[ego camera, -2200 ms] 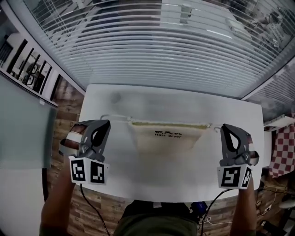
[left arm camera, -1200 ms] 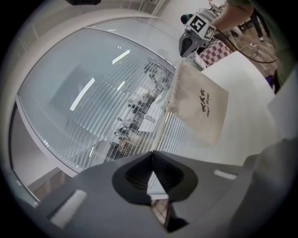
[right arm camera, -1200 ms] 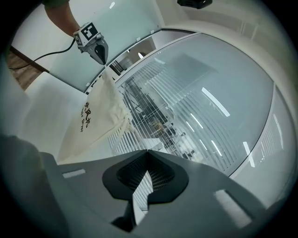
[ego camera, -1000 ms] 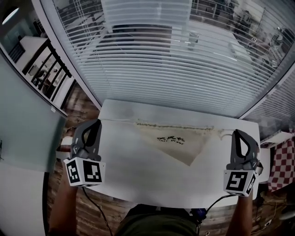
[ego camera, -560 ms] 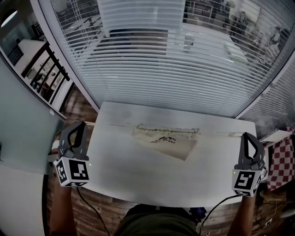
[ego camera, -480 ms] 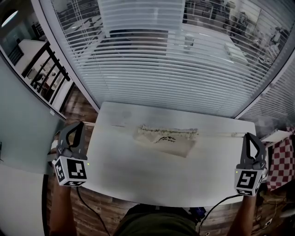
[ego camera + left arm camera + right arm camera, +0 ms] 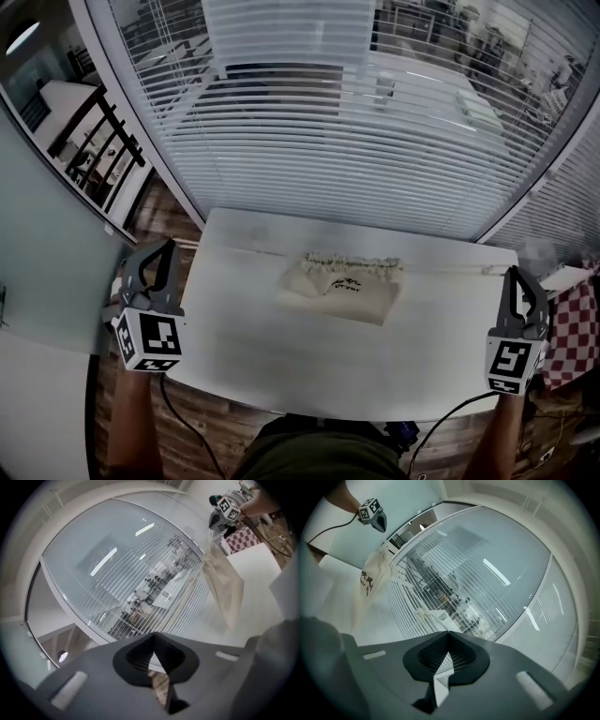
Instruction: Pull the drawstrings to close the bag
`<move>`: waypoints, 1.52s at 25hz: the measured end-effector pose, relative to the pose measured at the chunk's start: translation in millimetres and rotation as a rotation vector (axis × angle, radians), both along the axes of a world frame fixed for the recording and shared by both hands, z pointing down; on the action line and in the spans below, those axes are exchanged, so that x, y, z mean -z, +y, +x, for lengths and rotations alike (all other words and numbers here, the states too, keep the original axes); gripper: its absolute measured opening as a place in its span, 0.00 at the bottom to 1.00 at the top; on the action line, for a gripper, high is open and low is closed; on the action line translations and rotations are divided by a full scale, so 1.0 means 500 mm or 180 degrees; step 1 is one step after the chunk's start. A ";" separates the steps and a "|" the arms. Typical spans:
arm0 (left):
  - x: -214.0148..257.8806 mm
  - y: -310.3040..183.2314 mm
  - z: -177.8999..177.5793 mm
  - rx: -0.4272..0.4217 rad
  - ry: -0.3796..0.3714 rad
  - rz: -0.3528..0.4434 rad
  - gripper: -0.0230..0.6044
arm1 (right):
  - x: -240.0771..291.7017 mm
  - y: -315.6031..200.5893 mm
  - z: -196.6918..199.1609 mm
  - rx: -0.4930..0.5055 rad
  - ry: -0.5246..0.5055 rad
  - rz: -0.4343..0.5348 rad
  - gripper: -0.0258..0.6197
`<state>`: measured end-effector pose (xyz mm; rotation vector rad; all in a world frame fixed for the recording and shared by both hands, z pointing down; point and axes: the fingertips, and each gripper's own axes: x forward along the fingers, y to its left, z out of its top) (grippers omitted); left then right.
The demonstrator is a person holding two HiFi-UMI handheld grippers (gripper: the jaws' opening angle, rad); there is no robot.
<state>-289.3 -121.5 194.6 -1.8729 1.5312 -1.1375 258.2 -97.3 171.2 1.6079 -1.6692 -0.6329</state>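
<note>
**Soft cloth, smooth table, matt plastic**

The bag [image 7: 345,286] is cream cloth, matt and slightly coarse, its top edge bunched into rough ruffles, with dark print on one side. Each drawstring [image 7: 445,269] is a thin pale cord. The table [image 7: 281,361] is white and smooth with a dull sheen. The left gripper [image 7: 159,251] and right gripper [image 7: 514,277] are dark grey matt plastic; the inner faces of the right one's fingers [image 7: 436,652] look finely ribbed. Their marker cubes [image 7: 150,339] carry flat black-and-white print. The floor [image 7: 155,220] is brown wood planks. The blinds [image 7: 328,150] are smooth pale slats. A checked cloth [image 7: 567,323] is red-and-white fabric
</note>
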 end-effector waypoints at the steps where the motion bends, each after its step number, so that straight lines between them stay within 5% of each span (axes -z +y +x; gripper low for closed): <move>1: 0.009 -0.003 0.013 -0.0020 0.0039 0.0042 0.04 | 0.010 -0.002 -0.007 0.0017 -0.0053 0.0035 0.06; 12: 0.031 -0.001 0.172 -0.0433 0.0207 0.0176 0.04 | 0.062 -0.006 -0.099 0.0472 -0.0291 0.0191 0.06; 38: 0.077 -0.017 0.253 -0.0551 0.0225 0.0239 0.04 | 0.077 -0.015 -0.153 0.0790 -0.0461 0.0117 0.06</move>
